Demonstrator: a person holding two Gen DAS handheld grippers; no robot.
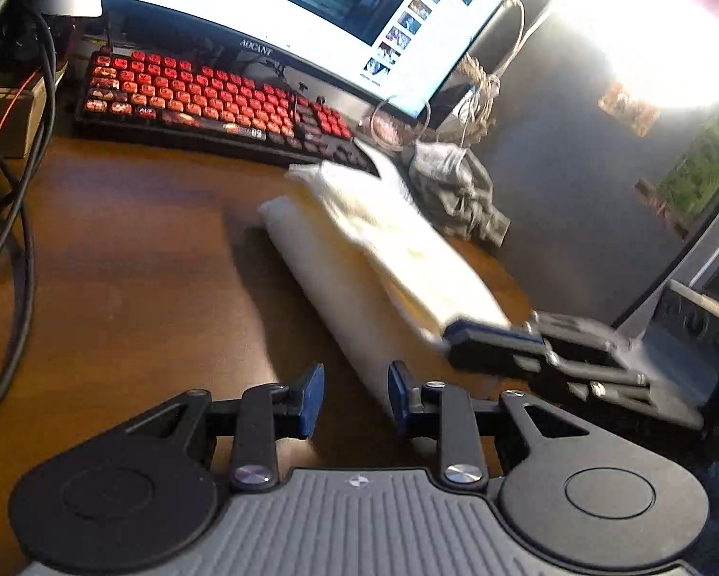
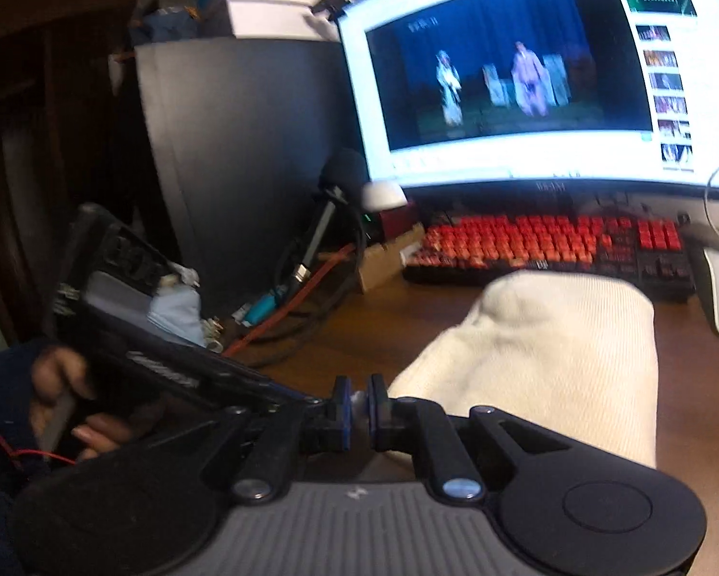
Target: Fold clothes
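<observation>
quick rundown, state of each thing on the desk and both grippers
cream garment: folded over, one end lifted off the desk by the right gripper
right gripper: jaws shut on a pinch of the cream garment
left gripper: jaws apart, nothing between them
grey garment: crumpled, unfolded, beside the monitor
monitor: on, playing a video
keyboard: backlit red

Folded cloth (image 1: 359, 259) lies on desk (image 1: 133, 264), in front of keyboard (image 1: 215, 96); monitor (image 1: 282, 5) behind keyboard. Crumpled garment (image 1: 460, 192) right of cloth. Cables (image 1: 18, 221) at desk's left edge. PC tower (image 2: 244, 153) left of monitor.
</observation>
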